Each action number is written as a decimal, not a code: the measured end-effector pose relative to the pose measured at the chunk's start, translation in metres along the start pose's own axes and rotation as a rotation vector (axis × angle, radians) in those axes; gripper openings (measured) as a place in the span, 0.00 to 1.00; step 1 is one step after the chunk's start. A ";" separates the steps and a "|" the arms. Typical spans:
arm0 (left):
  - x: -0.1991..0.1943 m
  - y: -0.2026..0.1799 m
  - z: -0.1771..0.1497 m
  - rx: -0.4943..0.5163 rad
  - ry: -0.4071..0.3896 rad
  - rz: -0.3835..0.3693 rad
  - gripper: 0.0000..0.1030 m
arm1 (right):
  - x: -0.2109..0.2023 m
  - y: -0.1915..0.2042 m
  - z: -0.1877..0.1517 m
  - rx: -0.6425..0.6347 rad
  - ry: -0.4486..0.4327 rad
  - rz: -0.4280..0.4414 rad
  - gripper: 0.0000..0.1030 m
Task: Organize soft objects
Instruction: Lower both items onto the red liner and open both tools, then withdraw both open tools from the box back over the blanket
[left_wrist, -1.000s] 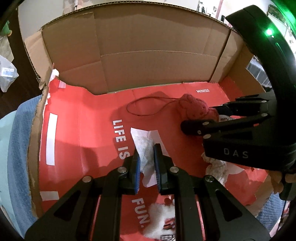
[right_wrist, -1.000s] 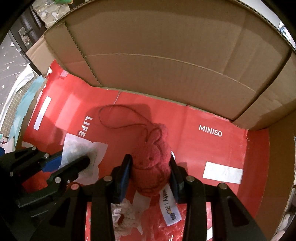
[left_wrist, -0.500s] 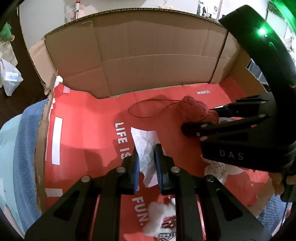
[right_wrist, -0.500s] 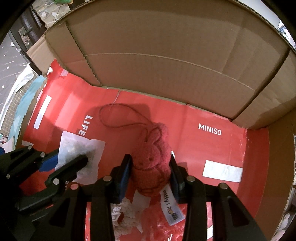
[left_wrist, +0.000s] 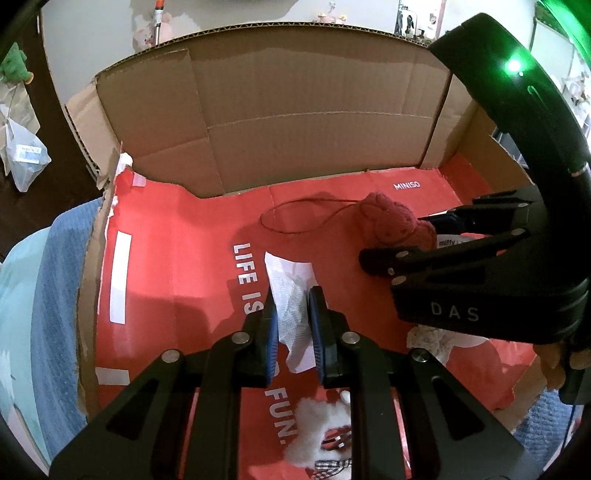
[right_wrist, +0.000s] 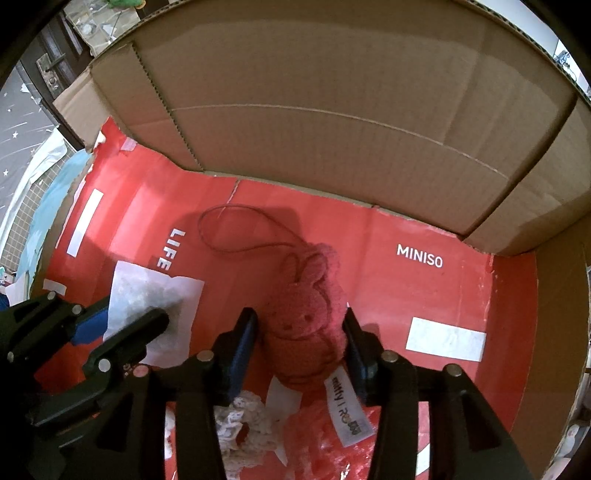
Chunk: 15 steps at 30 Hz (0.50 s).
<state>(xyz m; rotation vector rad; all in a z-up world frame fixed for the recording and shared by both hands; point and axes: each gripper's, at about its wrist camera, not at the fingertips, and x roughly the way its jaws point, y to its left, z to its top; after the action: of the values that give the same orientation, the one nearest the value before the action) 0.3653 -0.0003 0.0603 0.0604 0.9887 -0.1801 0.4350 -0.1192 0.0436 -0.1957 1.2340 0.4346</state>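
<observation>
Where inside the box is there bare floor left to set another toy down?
Free: the red floor right of the pink bunny, around the MINISO print, and the left strip beyond the white packet. Crowded: the near edge, with the lace scrap and white plush.

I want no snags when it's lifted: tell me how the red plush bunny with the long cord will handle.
The red plush bunny looks soft, so it would probably squash between the right gripper pads. Its thin cord loop would likely dangle and could catch. The paper tag would probably flap.

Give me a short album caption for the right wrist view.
The right gripper, jaws just opening, straddles a red plush bunny on the red box floor.
</observation>
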 end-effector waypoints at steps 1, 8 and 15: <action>0.000 0.000 0.000 -0.004 0.003 -0.001 0.15 | 0.000 0.000 0.000 0.000 0.000 0.000 0.47; -0.006 0.000 0.000 0.002 -0.047 0.020 0.69 | -0.001 -0.001 -0.002 0.001 -0.001 0.004 0.48; -0.015 0.001 0.001 -0.008 -0.051 -0.001 0.69 | -0.005 -0.008 -0.002 0.014 -0.011 0.008 0.49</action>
<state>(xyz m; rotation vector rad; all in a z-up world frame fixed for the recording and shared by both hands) 0.3581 0.0021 0.0732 0.0479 0.9383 -0.1777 0.4352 -0.1286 0.0466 -0.1769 1.2271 0.4332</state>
